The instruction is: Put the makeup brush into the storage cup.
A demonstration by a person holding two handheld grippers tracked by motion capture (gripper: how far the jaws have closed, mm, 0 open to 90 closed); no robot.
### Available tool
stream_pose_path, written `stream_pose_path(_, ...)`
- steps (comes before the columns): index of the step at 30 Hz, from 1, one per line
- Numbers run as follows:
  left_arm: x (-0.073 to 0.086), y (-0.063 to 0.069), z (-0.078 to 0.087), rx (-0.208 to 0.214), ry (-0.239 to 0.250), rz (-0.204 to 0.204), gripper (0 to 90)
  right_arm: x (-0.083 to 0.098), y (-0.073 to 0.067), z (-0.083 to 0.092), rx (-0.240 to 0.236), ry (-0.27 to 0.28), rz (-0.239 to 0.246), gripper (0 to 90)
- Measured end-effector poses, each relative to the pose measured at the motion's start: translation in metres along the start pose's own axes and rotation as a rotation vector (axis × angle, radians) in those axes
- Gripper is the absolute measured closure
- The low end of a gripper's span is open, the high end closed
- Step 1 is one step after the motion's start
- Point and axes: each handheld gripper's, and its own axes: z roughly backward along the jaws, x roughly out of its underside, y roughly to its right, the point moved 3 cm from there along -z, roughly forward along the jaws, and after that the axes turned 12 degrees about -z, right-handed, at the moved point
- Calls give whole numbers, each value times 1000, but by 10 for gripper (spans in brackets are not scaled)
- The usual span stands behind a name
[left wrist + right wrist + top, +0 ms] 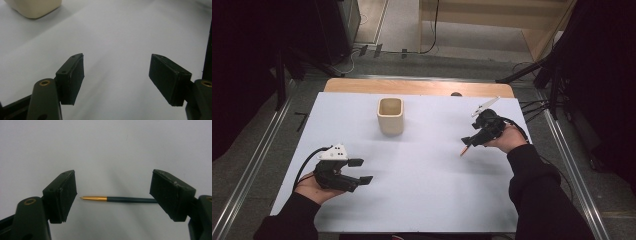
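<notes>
Right gripper (113, 195) jaws spread wide, nothing clamped, pen (117, 199) lying flat on the white table (422, 170) between them, long axis running crosswise jaw to jaw, gold tip aimed at the left jaw, left gripper (360, 170) gaping too, cream cup (390, 115) well apart

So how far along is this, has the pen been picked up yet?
Not yet, by the look of it. The pen lies flat on the white table, and the right tongs sit open around it, apparently not clamped. The left tongs are open with nothing between them. The beige cup stands upright, apparently with nothing in it. Probably left: close on the pen, lift it, perhaps carry it to the cup.
</notes>
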Motion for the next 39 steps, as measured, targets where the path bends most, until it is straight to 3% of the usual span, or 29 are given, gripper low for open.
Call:
stream_pose_path(1,0,0,0,0,2,1,289,0,0,0,0,0,0,229)
stream_pose_path(12,0,0,0,3,3,0,289,-11,8,-1,-38,-62,188,232)
stream_pose_path(13,0,0,0,4,1,-1,288,-12,10,-2,-43,-69,235,254)
stream_pose_path(16,0,0,0,5,1,-1,288,-11,11,-3,-43,-87,256,261)
stream_pose_path(19,0,0,0,6,1,-1,288,-9,14,-4,-44,-102,325,299)
stream_pose_path(25,0,0,-1,7,0,-3,288,-9,19,-8,-76,-93,383,338)
stream_pose_path(28,0,0,-1,7,-1,-3,288,-7,19,-9,-87,-92,386,338)
stream_pose_path(29,0,0,-1,7,-1,-3,288,-6,19,-9,-98,-84,425,335)
stream_pose_path(35,0,0,-1,8,-2,-2,288,-5,18,-10,-69,-116,507,337)
stream_pose_path(39,1,-1,-1,7,-3,-1,288,-8,18,-10,-87,-133,523,343)
